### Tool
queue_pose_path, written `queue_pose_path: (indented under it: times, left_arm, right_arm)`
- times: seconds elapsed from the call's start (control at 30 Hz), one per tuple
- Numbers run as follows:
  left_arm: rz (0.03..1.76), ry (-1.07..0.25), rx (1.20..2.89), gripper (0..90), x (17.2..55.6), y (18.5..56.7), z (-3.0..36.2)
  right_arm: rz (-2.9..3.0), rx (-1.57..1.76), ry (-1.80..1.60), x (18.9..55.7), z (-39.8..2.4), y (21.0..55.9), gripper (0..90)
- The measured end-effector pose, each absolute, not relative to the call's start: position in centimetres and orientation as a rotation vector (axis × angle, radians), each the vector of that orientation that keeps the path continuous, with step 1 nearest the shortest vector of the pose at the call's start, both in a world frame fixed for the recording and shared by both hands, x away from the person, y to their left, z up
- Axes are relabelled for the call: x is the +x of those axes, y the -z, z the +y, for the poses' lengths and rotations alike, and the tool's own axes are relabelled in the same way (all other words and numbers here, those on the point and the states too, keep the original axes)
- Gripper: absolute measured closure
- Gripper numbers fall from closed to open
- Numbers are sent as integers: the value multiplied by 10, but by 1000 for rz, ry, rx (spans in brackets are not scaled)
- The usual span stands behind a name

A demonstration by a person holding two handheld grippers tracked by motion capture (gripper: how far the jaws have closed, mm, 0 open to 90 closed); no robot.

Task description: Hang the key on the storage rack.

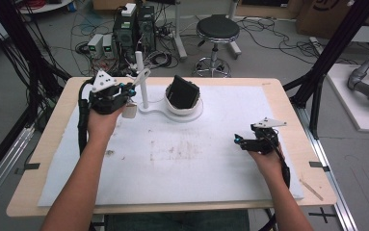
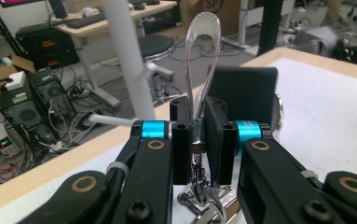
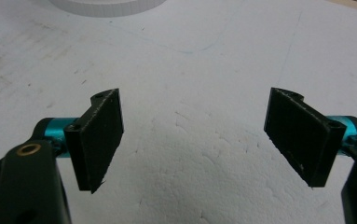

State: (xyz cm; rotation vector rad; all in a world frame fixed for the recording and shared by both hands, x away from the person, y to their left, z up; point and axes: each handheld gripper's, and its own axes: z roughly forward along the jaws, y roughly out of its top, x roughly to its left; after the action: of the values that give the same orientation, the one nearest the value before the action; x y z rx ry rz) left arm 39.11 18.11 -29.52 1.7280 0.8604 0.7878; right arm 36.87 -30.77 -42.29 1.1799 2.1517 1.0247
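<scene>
My left gripper [image 1: 132, 91] is shut on a pale strap loop [image 2: 204, 51] that rises upright from between its jaws. A metal clasp and ring [image 2: 198, 193] hang below the pads, and in the high view a small beige tag [image 1: 129, 111] dangles under the gripper. The loop's top [image 1: 143, 76] is right beside the white stand's pole [image 1: 140, 79], close to its short side peg [image 2: 156, 70]; whether they touch I cannot tell. My right gripper [image 1: 238, 140] rests low at the right of the white mat, its jaws wide apart [image 3: 192, 135] with nothing between them.
The stand's white base [image 1: 149, 109] joins a white ring dish [image 1: 191, 111] holding a tilted black box [image 1: 182, 92]. The white mat [image 1: 182, 163] covers the wooden table [image 1: 52, 139]. Behind the table are a stool [image 1: 217, 31], computers and cables.
</scene>
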Motion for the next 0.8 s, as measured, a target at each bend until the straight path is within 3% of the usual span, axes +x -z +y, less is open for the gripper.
queue_pose_path:
  times: [0.77,0.8]
  left_arm:
    - [998,-800,1813,805,426,321,187]
    - [1004,-805,1811,707,426,321,186]
  right_arm:
    - [2160,1169,-1019,367,-305,422,199]
    - [2159,1170,-1018,367,-306,422,199]
